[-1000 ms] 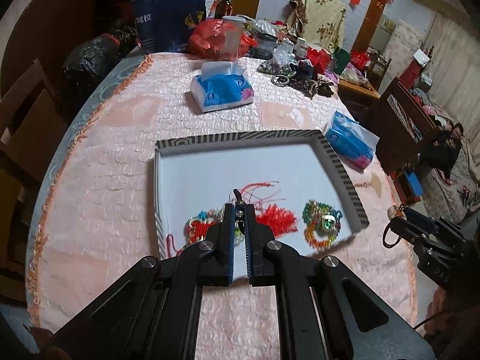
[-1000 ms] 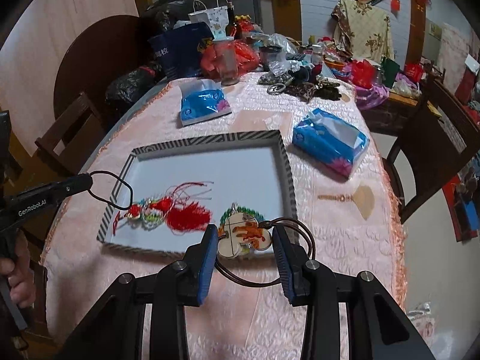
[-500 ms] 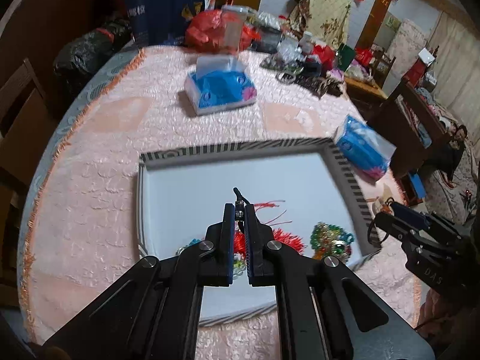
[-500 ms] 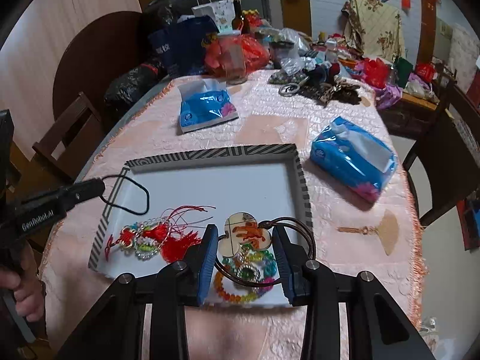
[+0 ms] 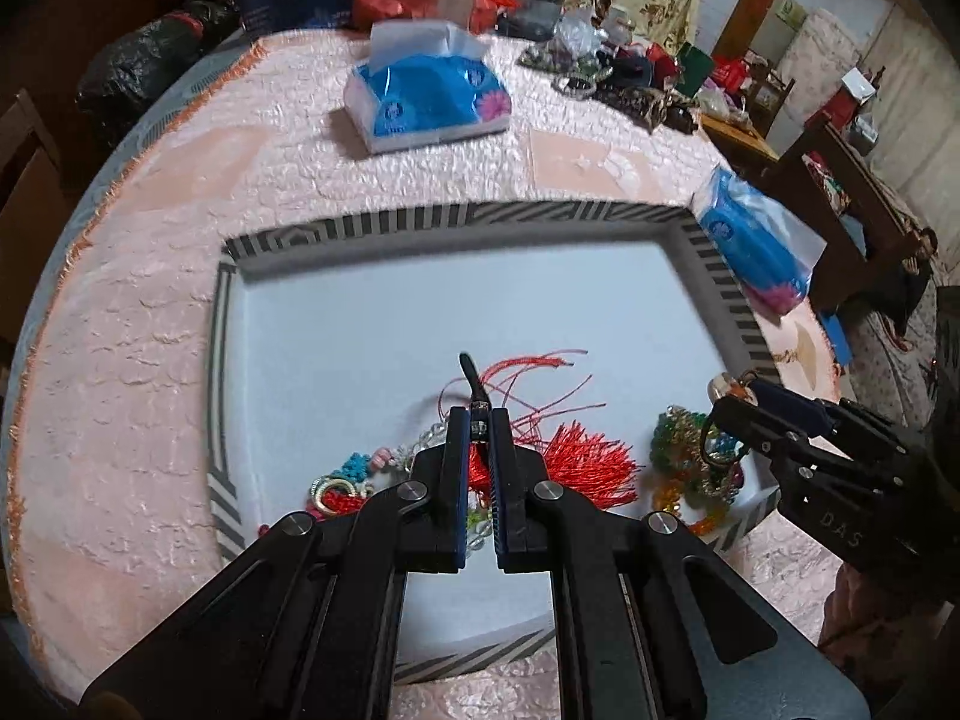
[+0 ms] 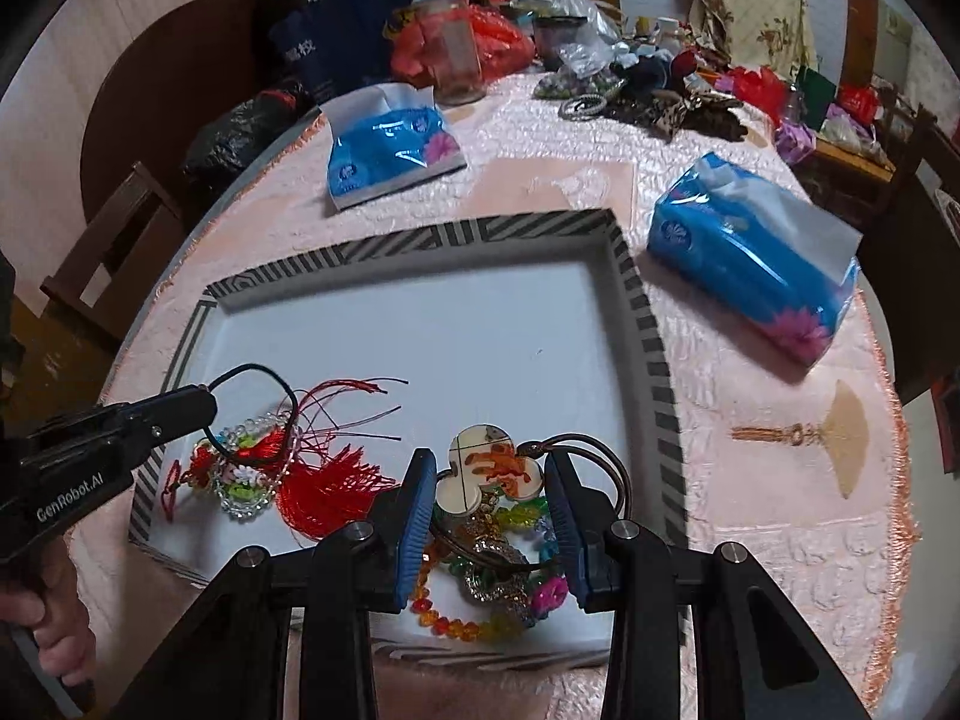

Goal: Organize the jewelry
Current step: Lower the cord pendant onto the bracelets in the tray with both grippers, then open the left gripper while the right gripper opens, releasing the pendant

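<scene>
The fingers [image 5: 457, 468] of the left gripper [image 5: 479, 429] are pinched tight on a thin black cord [image 6: 252, 372], whose loop arcs out from the tips and hangs over the near left part of the tray [image 6: 420, 243]. Beneath that loop lies a red tassel ornament [image 6: 324, 492] with clear beads and a red knot, resting on the tray's white floor. The fingers [image 6: 417, 516] of the right gripper [image 6: 489, 474] stand partly apart, clamped on a cream pendant with orange markings [image 6: 492, 468] that carries a dark brown cord [image 6: 594, 456] looping off to the right. Just below the pendant a multicoloured bead bracelet [image 6: 480, 600] sits in the tray's near right corner. The striped-rim tray rests on a pink quilted worktop [image 6: 750, 510], with two blue tissue packs [image 6: 756, 264] beyond and beside it and a small fan charm [image 6: 828, 435] lying to its right.
</scene>
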The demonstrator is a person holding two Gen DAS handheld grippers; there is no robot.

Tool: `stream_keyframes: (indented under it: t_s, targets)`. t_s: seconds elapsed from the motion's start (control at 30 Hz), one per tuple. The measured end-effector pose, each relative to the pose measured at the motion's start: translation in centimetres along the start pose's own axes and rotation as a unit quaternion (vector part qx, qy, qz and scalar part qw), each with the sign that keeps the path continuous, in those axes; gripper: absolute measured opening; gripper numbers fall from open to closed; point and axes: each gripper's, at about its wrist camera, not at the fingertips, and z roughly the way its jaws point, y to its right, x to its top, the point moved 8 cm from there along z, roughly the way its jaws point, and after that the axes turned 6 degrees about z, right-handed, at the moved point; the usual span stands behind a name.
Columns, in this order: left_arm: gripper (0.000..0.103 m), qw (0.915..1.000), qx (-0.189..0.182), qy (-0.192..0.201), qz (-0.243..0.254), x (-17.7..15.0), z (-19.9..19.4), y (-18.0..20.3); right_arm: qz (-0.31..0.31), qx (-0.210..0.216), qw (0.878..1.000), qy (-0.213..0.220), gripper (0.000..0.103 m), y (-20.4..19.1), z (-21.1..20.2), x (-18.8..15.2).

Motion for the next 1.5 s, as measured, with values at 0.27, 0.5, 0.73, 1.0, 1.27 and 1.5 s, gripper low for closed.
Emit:
stream_keyframes:
  t_s: [0.27, 0.5, 0.73, 1.0, 1.27, 1.5]
  targets:
    - [0.004, 0.9996, -0.011, -0.025, 0.010, -0.9, 2.4, 1.1, 0.009, 0.006, 1.000, -0.017, 0.036, 0.1, 2.2, -0.5]
    - [0.005, 0.9992, -0.004, -0.039, 0.011, -1.9, 3.4, 1.1, 0.007, 0.009, 1.000, -0.018, 0.036, -0.2, 2.9, -0.4]
    - [0.018, 0.9987, 0.008, -0.047, 0.019, -2.5, 3.6, 1.3, 0.005, 0.008, 1.000, -0.019, 0.036, -0.3, 3.1, -0.4]
    - [0.023, 0.9985, 0.015, -0.050, 0.015, -2.8, 3.5, 1.2, 0.001, 0.003, 1.000, -0.026, 0.036, -0.2, 3.4, -0.7]
    - [0.038, 0.9982, 0.023, -0.052, 0.017, -2.8, 3.4, 1.3, -0.003, 0.005, 1.000, -0.023, 0.036, -0.5, 3.0, -0.7]
    - [0.059, 0.9982, 0.024, -0.052, 0.017, -3.1, 2.8, 1.4, 0.006, -0.002, 1.000, -0.014, 0.036, 0.1, 1.7, -0.6]
